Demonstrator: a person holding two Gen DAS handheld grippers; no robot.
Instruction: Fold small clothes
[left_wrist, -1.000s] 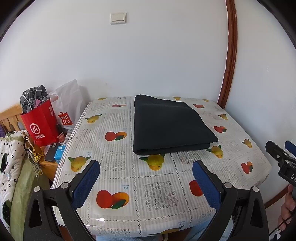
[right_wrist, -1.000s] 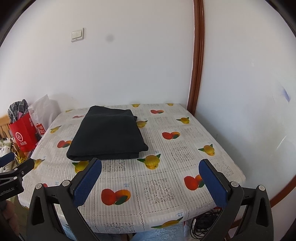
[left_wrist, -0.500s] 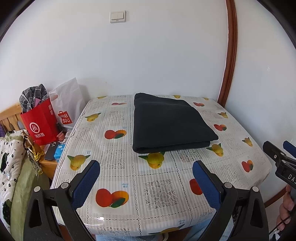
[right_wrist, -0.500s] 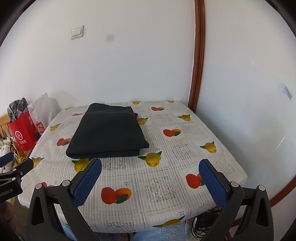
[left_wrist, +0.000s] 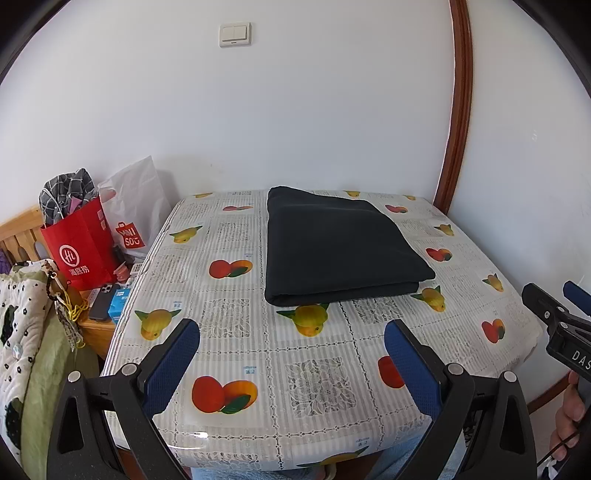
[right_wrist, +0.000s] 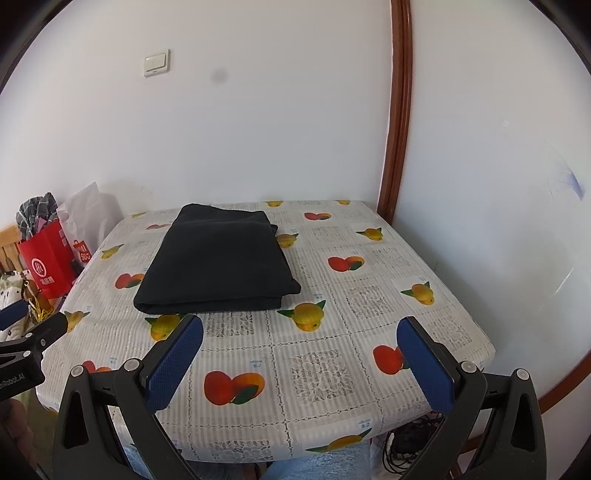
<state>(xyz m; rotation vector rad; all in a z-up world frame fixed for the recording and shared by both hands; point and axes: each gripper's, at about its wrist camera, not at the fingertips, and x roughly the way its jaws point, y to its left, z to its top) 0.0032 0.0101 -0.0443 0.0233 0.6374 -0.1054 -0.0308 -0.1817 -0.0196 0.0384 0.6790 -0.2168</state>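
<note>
Folded dark cloth rectangle (left_wrist: 340, 247) lies flat, far-centre on the fruit-patterned tablecloth (left_wrist: 314, 373). Left gripper (left_wrist: 291, 354) and right gripper (right_wrist: 299, 354) hover spread, empty, near edge. Advise checking edges align; otherwise leave undisturbed.

My left gripper (left_wrist: 291, 363) and right gripper (right_wrist: 300, 363) both hang wide open above the near table (left_wrist: 280, 354) edge, with bare cloth between them and the folded dark garment (left_wrist: 340, 247). The garment fills the far middle; open strips run along its left and right. Bags (left_wrist: 85, 243) crowd the left beyond the table, and walls close off the far and right sides.
</note>
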